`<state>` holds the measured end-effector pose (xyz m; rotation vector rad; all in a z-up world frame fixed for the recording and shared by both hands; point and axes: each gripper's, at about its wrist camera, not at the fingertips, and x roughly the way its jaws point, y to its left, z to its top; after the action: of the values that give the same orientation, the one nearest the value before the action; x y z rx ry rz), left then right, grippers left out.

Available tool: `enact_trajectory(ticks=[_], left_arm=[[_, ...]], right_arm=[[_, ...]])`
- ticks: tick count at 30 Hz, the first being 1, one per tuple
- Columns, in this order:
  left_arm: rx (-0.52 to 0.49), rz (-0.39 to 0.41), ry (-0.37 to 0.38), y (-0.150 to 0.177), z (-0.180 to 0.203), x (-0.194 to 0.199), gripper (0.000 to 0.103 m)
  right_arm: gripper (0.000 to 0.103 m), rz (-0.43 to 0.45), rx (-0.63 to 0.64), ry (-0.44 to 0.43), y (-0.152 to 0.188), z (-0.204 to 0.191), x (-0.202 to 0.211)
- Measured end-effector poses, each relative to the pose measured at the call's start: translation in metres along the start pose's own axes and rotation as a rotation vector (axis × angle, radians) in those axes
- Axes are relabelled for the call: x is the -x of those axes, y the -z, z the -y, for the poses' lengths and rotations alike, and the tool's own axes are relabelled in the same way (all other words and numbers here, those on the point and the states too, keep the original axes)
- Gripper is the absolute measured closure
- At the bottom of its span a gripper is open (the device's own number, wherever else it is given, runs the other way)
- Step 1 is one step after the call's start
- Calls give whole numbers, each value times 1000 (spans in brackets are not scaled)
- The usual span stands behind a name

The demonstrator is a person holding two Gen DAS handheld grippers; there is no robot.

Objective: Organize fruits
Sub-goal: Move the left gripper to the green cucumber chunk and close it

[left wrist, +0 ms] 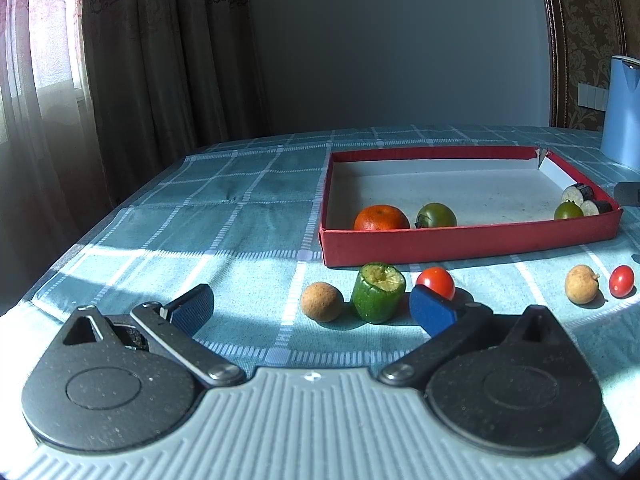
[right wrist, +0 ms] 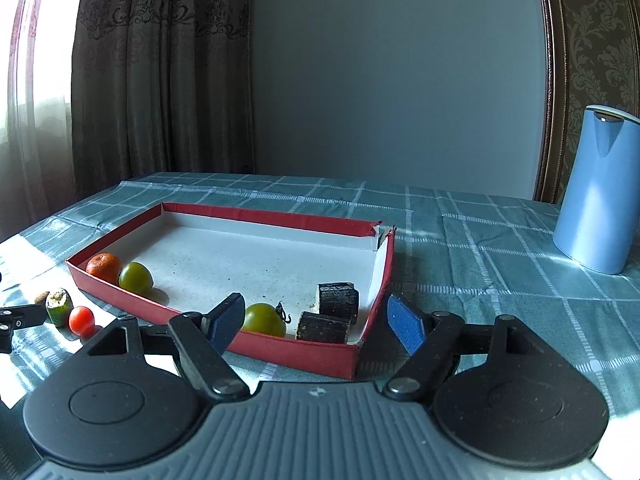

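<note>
The left gripper [left wrist: 312, 312] has its jaws spread wide, with nothing between them. Just past them on the table [left wrist: 240, 216] sit a brown ball fruit [left wrist: 321, 302], a cut green piece [left wrist: 378, 298] and a red tomato [left wrist: 436, 282] in a row. The red box [left wrist: 460, 244] lies at 1 o'clock from that row.

The right gripper [right wrist: 316, 322] has its jaws spread too, holding nothing. Inside the box an orange [right wrist: 103, 267] touches a green tomato [right wrist: 136, 279] at 10 o'clock. Another green tomato [right wrist: 263, 319] and two dark chunks [right wrist: 338, 300] sit at 12 o'clock. A blue jug [right wrist: 596, 192] stands at 2 o'clock.
</note>
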<state>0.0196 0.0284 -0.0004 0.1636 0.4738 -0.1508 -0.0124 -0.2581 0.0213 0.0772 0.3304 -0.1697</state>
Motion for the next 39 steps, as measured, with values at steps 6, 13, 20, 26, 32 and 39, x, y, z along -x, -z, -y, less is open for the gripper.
enact_trajectory(ticks=[6,13,20,26,32,39], left_arm=[[29,52,57,2,-8,10,0],[-37,68,112,0,0,14,5],[-166,45,174,0,20,8,36],[-247,6,236,1,31,0,60],[-230,-16,214,0,28,-5,60],[-204,-74,200,-6,24,-24,63]], right_arm=[[16,4,-67,-38,26,15,30],[9,38,-128,-71,35,20,46],[5,10,-184,-91,37,29,41],[5,4,-226,-111,38,36,39],[4,-3,-247,-125,39,40,38],[4,-1,-257,-124,39,41,38]])
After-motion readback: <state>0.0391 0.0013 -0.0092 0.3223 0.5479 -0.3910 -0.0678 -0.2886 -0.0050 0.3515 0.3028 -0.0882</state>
